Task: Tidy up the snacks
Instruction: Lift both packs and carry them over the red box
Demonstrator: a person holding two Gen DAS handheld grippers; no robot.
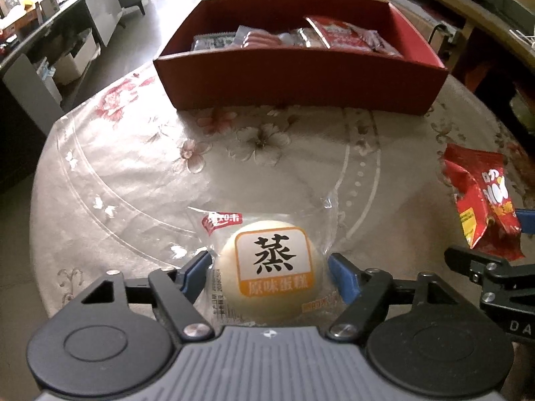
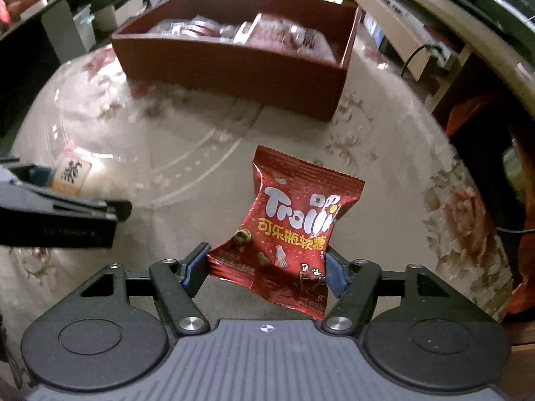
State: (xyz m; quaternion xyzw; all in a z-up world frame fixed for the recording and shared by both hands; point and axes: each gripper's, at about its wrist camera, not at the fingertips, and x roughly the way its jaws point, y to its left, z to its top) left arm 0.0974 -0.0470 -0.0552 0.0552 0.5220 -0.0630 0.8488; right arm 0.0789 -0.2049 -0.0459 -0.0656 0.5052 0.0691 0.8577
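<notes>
1. Left wrist view: we see the left hand-held gripper (image 1: 269, 272) with its blue pads on either side of a round, pale steamed cake in a clear plastic wrapper (image 1: 271, 272). The left pad touches the wrapper edge; whether both pads press on the cake we cannot tell.
2. The cake lies on the counter (image 1: 133, 173), which is covered by a beige cloth with a pink flower print under clear film.
3. Farther back on the counter stands a dark red rectangular cardboard box (image 1: 301, 77), open on top, with several wrapped snacks (image 1: 287, 38) inside.
4. Right wrist view: we see the right hand-held gripper (image 2: 265, 265) clenched on a shiny red foil candy packet (image 2: 294, 230), its blue pads pinching the packet's lower sides so the foil creases inward.
5. The packet stands tilted, above the counter surface, well apart from the red box.
6. The left gripper and cake appear blurred at that view's left edge.
</notes>
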